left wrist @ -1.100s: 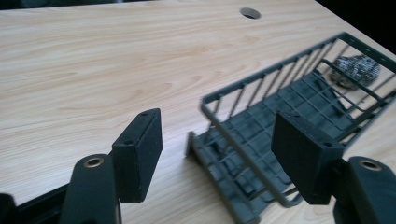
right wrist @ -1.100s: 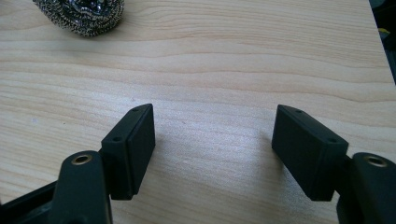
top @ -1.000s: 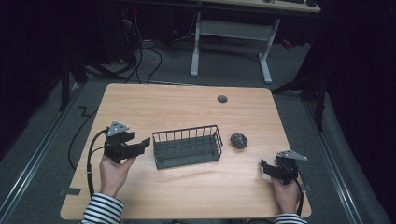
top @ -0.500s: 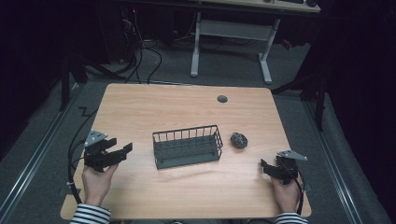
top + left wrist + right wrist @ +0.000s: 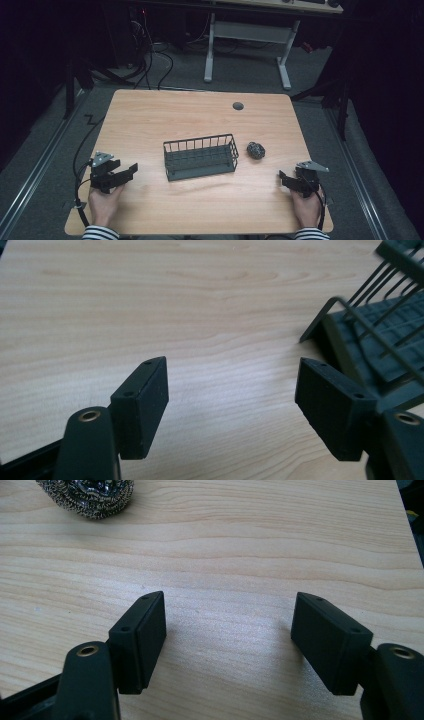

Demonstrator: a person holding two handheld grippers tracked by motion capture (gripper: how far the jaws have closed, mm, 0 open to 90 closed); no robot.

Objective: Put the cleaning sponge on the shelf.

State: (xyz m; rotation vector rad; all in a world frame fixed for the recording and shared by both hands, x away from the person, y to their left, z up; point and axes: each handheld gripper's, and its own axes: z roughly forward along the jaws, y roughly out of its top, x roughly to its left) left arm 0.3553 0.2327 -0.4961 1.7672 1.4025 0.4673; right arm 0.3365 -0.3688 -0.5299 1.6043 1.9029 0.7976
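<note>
High view: the wire basket [image 5: 201, 156] is seen at frame centre, the steel scourer [image 5: 255, 150] just right of it; the left gripper [image 5: 121, 176] at lower left and the right gripper [image 5: 286, 180] at lower right are held apart from both.
Left gripper view: the jaws, just opened wider, are found empty, with the basket's corner at the right edge.
Right gripper view: the jaws are held wide and empty; the scourer is noted at upper left.

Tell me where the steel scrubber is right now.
In the high view, the steel scrubber sits on the table, just right of the wire basket.

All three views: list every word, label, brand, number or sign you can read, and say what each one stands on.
None: no readable text in any view.
Wire basket: plain dark wire, no label.
Steel scourer: no tag.
Table: bare wood grain, with a round dark grommet that bears no marking.
Left gripper and right gripper: plain black pads, no print.
</note>
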